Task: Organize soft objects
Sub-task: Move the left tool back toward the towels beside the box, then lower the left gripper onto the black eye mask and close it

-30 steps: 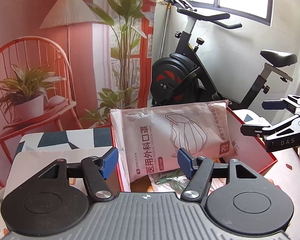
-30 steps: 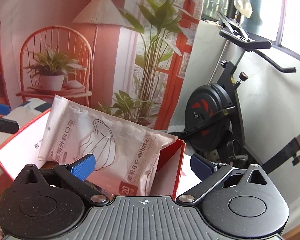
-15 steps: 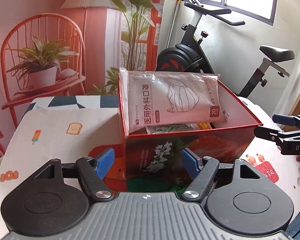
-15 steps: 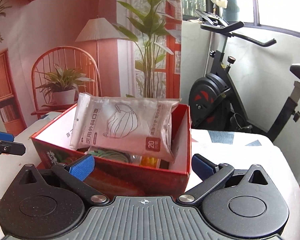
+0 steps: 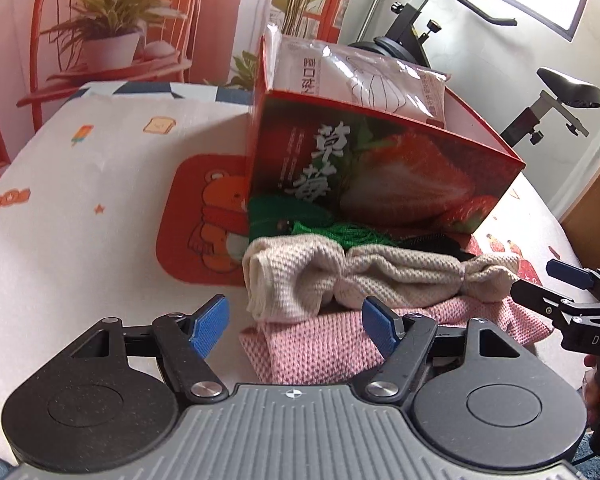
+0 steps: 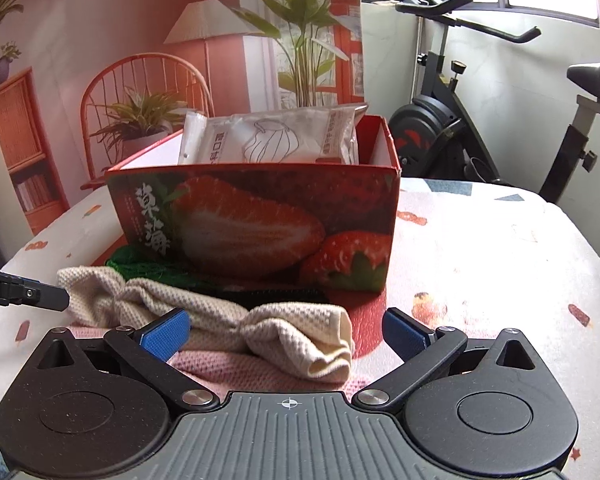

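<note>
A red strawberry box (image 5: 380, 168) (image 6: 260, 220) stands on the table and holds a white face-mask packet (image 5: 360, 76) (image 6: 276, 140). In front of it a beige knitted cloth (image 5: 360, 276) (image 6: 220, 320) lies on a pink knitted cloth (image 5: 320, 348) (image 6: 228, 368), with a green net item (image 5: 300, 220) (image 6: 148, 268) behind. My left gripper (image 5: 296, 326) is open and empty, just above the cloths' left end. My right gripper (image 6: 284, 334) is open and empty over their right end; it also shows in the left wrist view (image 5: 548, 284).
The table has a white printed cloth (image 5: 80, 184) and a red bear mat (image 5: 208, 216). An exercise bike (image 6: 460, 112) stands behind the table at the right. A wall backdrop with a chair, a plant and a lamp (image 6: 148, 92) is behind.
Both grippers have dropped from above the box and pulled back toward me. The beige and pink cloths in front of the box have come into view. Both stay open.
</note>
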A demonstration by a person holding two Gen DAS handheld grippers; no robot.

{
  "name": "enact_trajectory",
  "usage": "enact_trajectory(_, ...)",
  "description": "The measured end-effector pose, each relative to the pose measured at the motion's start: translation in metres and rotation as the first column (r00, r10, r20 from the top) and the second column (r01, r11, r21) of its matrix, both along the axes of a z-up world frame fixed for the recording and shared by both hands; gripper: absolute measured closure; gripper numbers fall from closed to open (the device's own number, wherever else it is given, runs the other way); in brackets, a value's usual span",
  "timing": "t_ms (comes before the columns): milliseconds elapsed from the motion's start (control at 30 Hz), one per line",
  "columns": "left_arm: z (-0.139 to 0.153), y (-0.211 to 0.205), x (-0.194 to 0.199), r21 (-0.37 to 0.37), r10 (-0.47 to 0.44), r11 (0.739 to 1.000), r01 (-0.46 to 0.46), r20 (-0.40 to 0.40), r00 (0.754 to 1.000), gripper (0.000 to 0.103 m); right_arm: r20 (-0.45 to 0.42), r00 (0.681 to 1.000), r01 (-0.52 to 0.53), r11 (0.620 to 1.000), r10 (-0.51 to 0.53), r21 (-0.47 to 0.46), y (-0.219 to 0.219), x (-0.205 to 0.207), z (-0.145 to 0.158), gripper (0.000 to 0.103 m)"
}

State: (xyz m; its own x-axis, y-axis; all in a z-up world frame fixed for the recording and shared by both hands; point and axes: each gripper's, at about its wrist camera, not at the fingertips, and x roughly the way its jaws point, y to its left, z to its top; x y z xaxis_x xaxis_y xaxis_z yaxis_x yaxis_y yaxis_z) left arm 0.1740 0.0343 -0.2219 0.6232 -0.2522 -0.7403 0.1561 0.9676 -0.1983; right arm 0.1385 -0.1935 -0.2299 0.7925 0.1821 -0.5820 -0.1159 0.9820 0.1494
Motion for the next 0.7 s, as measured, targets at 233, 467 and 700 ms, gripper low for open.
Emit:
enact_trajectory(233,-0.009,0.003,-0.013,-0.014,0.009,1.000,-0.009,-0.039,0.999,0.031,-0.069,0.998,-0.008,1.000,0.009,0.019,0.010,-0.024,-0.017,0.003)
enact_trajectory(467,-0.021,-0.006,-0.035,-0.015,-0.031,0.999,0.030,-0.063,0.998,0.034,-0.096,0.995,-0.002,1.000,0.004,0.020,0.012,-0.047,-0.028,0.005)
enact_trajectory(700,-0.029,-0.009,-0.048,-0.025,-0.063,0.998,0.061,-0.078,0.995,0.039,-0.097,0.995,-0.010,1.000,0.012,0.021,0.008,-0.067,-0.030,0.005)
